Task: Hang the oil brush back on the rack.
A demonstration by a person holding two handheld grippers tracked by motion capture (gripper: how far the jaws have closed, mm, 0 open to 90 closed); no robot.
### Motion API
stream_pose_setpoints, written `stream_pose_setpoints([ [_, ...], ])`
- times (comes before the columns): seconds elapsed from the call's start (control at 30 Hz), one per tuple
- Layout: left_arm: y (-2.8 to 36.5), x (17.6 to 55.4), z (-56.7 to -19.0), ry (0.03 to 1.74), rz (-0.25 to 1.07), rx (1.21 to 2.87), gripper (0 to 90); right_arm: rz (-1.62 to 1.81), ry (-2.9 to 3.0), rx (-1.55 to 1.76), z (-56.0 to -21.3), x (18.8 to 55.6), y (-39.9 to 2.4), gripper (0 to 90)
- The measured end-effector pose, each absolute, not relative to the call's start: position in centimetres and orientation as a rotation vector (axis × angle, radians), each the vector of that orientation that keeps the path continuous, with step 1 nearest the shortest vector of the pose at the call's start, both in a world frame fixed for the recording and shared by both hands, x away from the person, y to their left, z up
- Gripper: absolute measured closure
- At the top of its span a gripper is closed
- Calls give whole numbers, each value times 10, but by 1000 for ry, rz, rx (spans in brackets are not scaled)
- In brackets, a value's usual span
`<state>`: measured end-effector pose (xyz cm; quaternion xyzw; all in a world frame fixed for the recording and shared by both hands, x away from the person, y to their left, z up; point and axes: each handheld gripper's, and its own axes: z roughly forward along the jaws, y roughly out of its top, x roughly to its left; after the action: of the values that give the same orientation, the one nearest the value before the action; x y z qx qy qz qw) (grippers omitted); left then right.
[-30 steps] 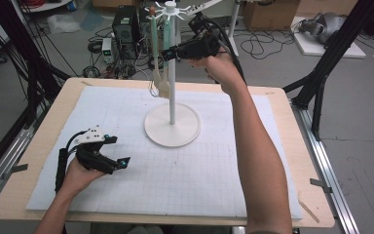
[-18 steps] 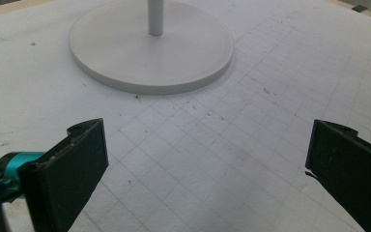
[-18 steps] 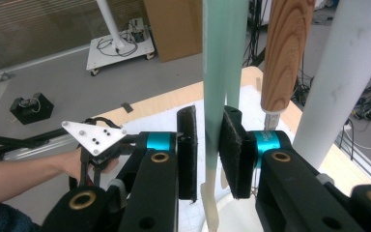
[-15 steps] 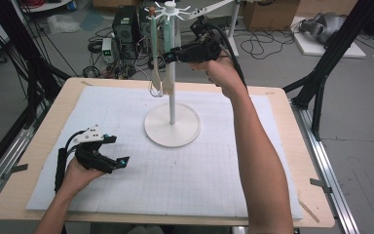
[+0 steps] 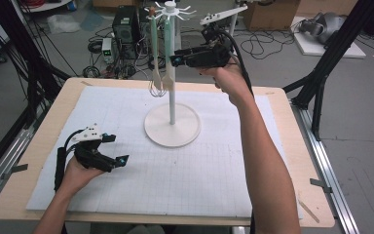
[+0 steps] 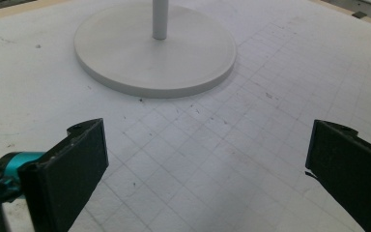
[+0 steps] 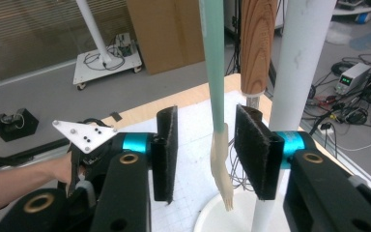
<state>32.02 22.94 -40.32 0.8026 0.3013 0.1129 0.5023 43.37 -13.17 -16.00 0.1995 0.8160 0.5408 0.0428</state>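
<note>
From above, the right tongs (image 5: 171,59) are held level and high over the bench (image 5: 292,161), their tips at the pole of the white rack (image 5: 171,127). A mint-handled utensil (image 5: 167,48) hangs there from the rack's top hooks, its long axis straight up and down, just beside a wood-handled whisk (image 5: 153,53). The right hand is by far the nearer one; the left tongs (image 5: 114,152) rest low on the bench mat, well apart from the rack.

In the left gripper view, the left tongs (image 6: 207,159) stand wide apart with nothing between them, facing the rack's round base (image 6: 154,53).

In the right gripper view, the right tongs (image 7: 206,151) have just been opening. The mint handle (image 7: 214,72) still hangs between the pads, with a gap on each side as far as I can judge, so it hangs free. A straight pull-back looks clear, though the whisk handle (image 7: 257,43) and the pole (image 7: 299,58) crowd one pad closely.
</note>
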Motion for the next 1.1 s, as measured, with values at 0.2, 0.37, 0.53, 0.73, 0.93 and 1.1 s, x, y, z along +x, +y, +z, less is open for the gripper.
stream_pose_setpoints([
  [0.2, 228, 322, -405, 729, 267, 1940, 17, 1663, 2455, 605, -163, 425, -138, 530],
  [0.37, 229, 322, -405, 729, 264, 1943, 17, 1675, 2394, 589, -171, 415, -144, 467],
  [0.53, 230, 322, -405, 731, 264, 1944, 17, 1662, 2372, 589, -180, 408, -148, 413],
  [0.73, 229, 321, -405, 737, 260, 1938, 17, 1661, 2336, 630, -197, 398, -153, 297],
  [0.93, 229, 321, -406, 735, 256, 1944, 17, 1637, 2344, 647, -220, 392, -156, 259],
  [1.1, 230, 321, -407, 740, 253, 1942, 17, 1619, 2357, 651, -234, 388, -160, 240],
])
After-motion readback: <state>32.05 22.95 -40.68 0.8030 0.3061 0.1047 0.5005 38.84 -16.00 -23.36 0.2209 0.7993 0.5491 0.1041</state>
